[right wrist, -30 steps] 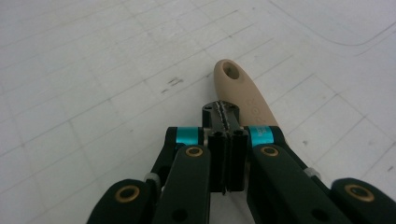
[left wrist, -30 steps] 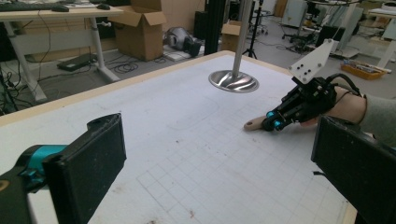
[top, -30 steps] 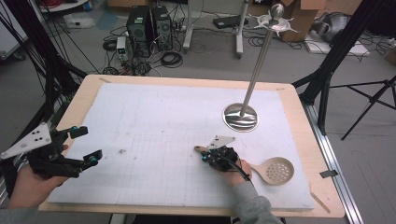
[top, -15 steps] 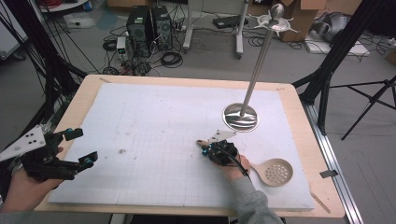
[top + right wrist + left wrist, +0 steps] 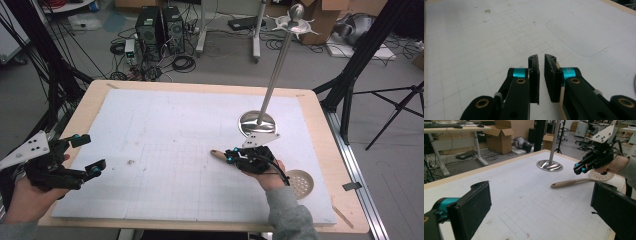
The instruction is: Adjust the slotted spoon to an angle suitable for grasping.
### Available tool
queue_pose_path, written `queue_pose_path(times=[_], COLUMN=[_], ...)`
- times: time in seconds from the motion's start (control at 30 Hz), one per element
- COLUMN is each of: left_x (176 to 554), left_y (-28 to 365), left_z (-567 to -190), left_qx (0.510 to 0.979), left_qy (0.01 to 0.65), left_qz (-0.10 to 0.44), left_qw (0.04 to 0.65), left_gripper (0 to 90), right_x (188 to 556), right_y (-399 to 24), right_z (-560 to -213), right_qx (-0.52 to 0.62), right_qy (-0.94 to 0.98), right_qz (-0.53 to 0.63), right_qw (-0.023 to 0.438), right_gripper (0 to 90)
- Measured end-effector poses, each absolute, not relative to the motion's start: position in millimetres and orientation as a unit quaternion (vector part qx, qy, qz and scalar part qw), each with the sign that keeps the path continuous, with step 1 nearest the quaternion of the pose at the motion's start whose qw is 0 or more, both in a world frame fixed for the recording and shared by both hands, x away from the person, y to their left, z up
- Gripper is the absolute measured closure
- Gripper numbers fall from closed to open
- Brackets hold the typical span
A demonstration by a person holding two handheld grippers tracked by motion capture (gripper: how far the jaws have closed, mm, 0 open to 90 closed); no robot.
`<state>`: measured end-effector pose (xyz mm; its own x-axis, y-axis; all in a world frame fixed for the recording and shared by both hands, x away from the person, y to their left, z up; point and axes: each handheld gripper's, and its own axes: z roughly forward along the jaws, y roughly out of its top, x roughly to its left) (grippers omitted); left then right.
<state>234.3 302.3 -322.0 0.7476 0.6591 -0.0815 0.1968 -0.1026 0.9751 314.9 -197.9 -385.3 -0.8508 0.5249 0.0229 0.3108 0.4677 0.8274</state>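
One wooden skimmer (image 5: pixel 576 180) is lying beneath the right gripper (image 5: pixel 579 168), whose jaws have just been parting, empty; left gripper (image 5: pixel 89 154) is gaping wide, and its view is revealing the whole handle.

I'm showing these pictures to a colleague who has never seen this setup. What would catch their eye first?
Probably the tall steel stand, its shiny round base on the white mat's far right and its pole rising high above the table. Next, the right gripper lifted just above the wooden slotted spoon, which lies flat near the mat's right edge; the jaws have just been opening with nothing between them. The left gripper waits open at the near left.
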Motion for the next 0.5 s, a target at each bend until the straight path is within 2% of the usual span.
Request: queue_pose_path(times=[0.37,0.4,0.43,0.5], left_x=[236.9,236.7,236.6,236.6], left_y=[301.4,301.4,301.6,301.8], left_z=[-321.0,-320.8,-320.5,-320.5], left_qx=[0.714,0.713,0.713,0.714], left_qy=[0.298,0.297,0.297,0.296], left_qz=[0.189,0.189,0.189,0.188], left_qw=[0.606,0.606,0.606,0.606], left_gripper=[3.6,3.5,3.5,3.6], right_x=[315.0,315.3,315.3,315.9], right_y=[-236.6,-242.7,-242.7,-249.3], right_z=[-367.5,-365.5,-365.5,-363.6], right_qx=[0.229,0.232,0.232,0.236], right_qy=[0.843,0.841,0.841,0.838], right_qz=[0.472,0.477,0.477,0.481], right_qw=[0.116,0.109,0.109,0.106], right_gripper=[36.2,28.5,28.5,21.2])
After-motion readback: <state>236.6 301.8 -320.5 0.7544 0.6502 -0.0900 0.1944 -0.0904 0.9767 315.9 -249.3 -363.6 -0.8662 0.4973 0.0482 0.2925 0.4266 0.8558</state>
